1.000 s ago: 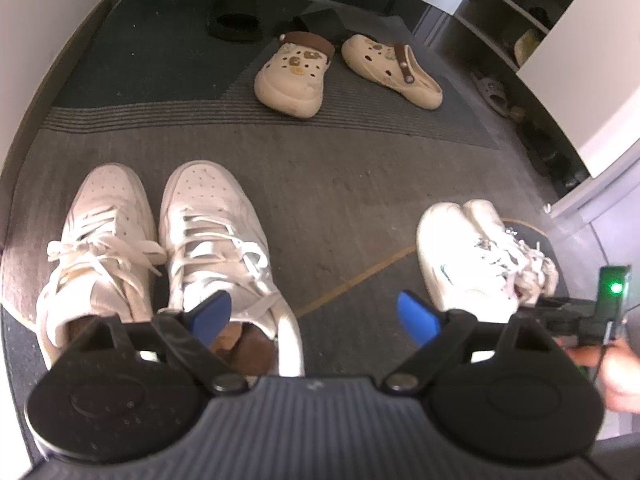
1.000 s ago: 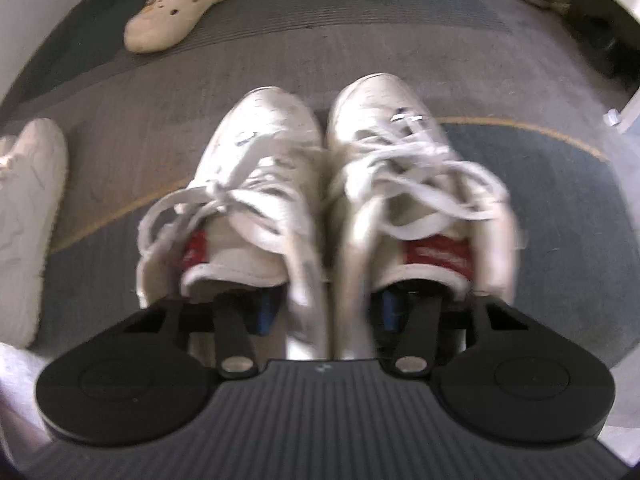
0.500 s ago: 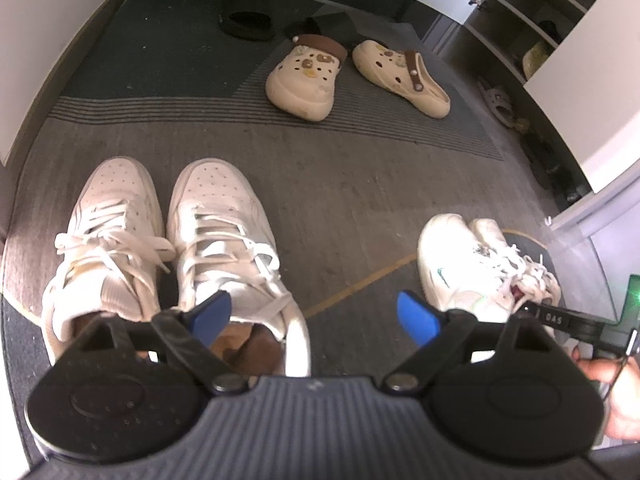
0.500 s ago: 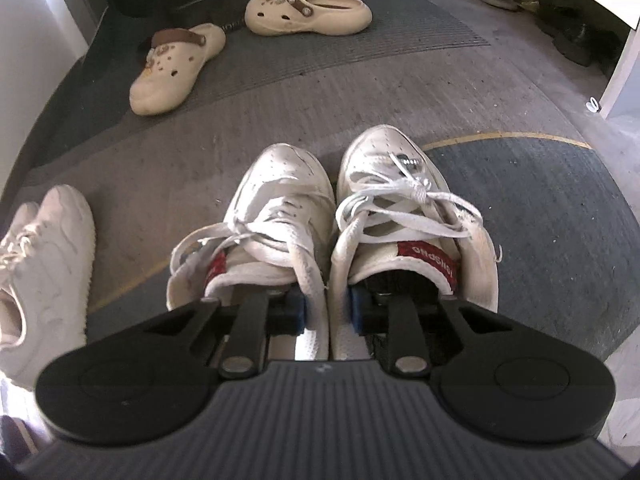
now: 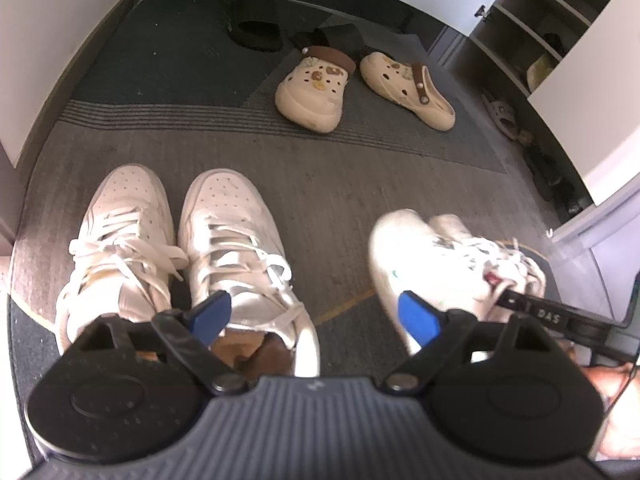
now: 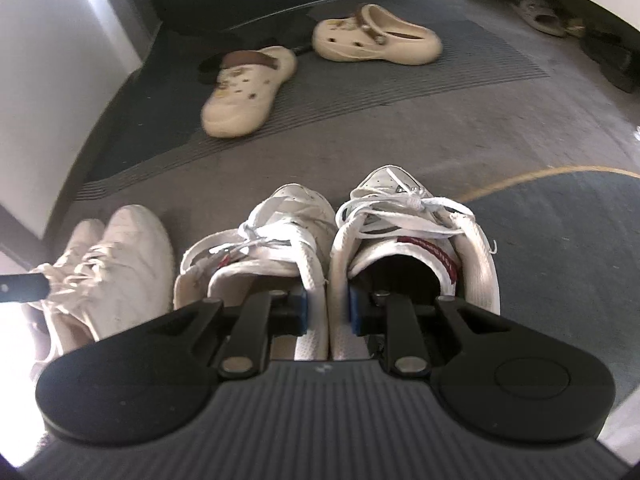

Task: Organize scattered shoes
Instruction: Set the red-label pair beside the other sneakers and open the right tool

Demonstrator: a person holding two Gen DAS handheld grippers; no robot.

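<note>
Grey carpet (image 5: 328, 200) with a darker striped band and a thin yellow curved line covers the floor of an entryway, and all the shoes sit on it. Nearest in the left wrist view, the left gripper (image 5: 312, 316) has its blue-tipped fingers (image 5: 210, 314) spread wide with nothing between them, hanging just above the heel opening of the high-top sneakers (image 5: 224, 248), a white laced pair standing side by side with toes pointing away. To their right, the low white sneakers (image 5: 404, 256) appear a little blurred, with the right gripper reaching into them from the right edge and a hand (image 5: 608, 376) partly visible behind it. In the right wrist view the right gripper (image 6: 328, 312) has one finger inside each shoe of that low pair (image 6: 400, 236), and the fingers (image 6: 300, 308) pinch the two inner collar walls together between them; red tongue labels show on both shoes. The high-top pair (image 6: 120, 264) lies just beside them to the left in that view, with the tip of the other tool showing at the left edge. Farther off, two cream clogs with brown straps lie apart from each other on the striped band: one (image 5: 316, 88) points toward the camera, the other (image 5: 408, 88) is angled to the side. Beyond them a black sandal (image 5: 256, 34) rests on the dark carpet near the wall. Along the right side, a white open shelf unit (image 5: 540, 28) holds a few items, and more footwear (image 5: 500, 114) lies on the floor at its foot, too small to make out clearly.
</note>
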